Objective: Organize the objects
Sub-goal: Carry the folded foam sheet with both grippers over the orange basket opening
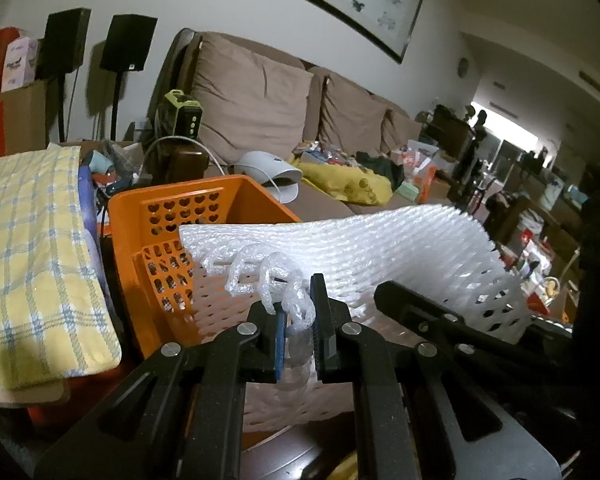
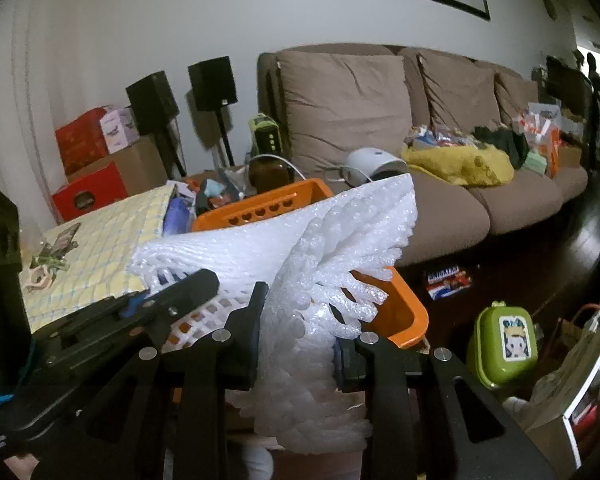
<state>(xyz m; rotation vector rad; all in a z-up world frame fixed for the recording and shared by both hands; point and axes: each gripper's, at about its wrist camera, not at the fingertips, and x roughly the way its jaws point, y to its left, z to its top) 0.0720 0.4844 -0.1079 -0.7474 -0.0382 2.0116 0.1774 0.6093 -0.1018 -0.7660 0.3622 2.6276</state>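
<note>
The left gripper (image 1: 300, 320) is closed almost fully, and its blue pads pinch a frayed corner of the white foam netting sheet (image 1: 380, 256). The right gripper (image 2: 300, 344) is closed less far, because a thick bunched fold of the same sheet (image 2: 300, 320) fills the space between its fingers. So both grippers hold one sheet, each at its own end.

The sheet is spread just above the orange plastic basket (image 1: 188, 216), which has heart-shaped holes in its walls. Part of the sheet hangs down inside the basket, and the rest stands up over the rim.

I judge that the step in hand is putting the foam sheet into the basket. The next move probably asks both hands to go down together, pushing the springy sheet below the rim before the grippers let go; otherwise it may spring out again.

Beside the basket lies a yellow checked cloth (image 1: 32, 240), and behind it is a brown sofa (image 1: 260, 92).
</note>
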